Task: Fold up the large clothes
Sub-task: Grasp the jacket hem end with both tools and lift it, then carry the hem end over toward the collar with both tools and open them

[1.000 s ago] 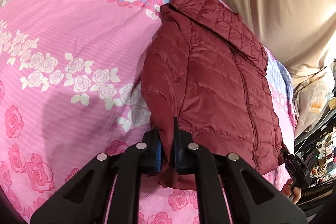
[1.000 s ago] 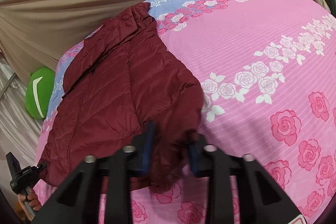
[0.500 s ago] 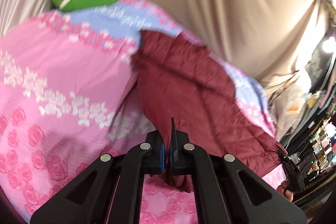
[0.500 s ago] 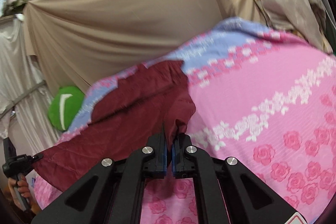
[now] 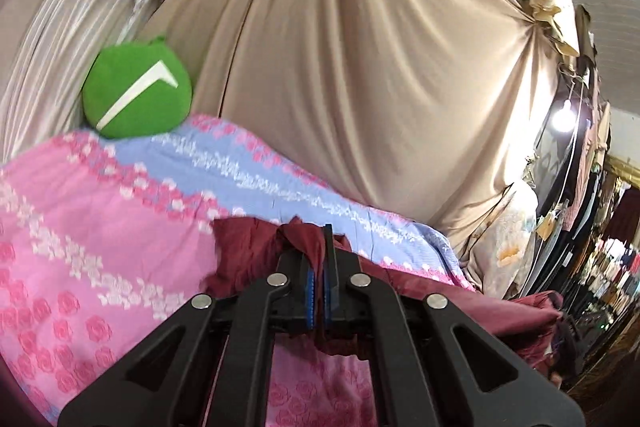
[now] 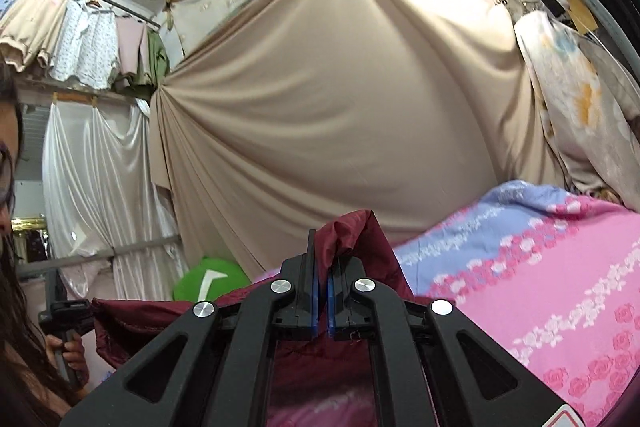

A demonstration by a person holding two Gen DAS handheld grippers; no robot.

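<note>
1. So, both claws are clamped onto the maroon puffer jacket [image 5: 256, 247] right now. The left claw [image 5: 319, 251] has a bunched bit of fabric pinched between its blue pads, and the right claw [image 6: 322, 259] has a peak of the same cloth sticking up out of its closed fingers.

2. Using the jacket as the landmark: it's partly lifted at the two held points, and the rest of it lies on the bed [image 5: 100, 247] with the pink rose sheet. The green cushion [image 5: 136, 91] sits beyond the jacket at the far edge of the bed, up against the beige curtain [image 5: 360, 67].

3. The relation that matters, I'd say: the held edge runs side to side between the two claws, and the body of the jacket sits beyond and below them, towards the cushion end. In the right wrist view the cloth stretches off towards the other handle, gripped by the left hand [image 6: 68, 345].

4. Neither claw looks nearer to the far end, so my guess is the next move is both carrying that edge forward together to lay it over the rest.

5. Can't tell how much of the hem is actually caught, so the puffy fabric slipping out is a risk.
</note>
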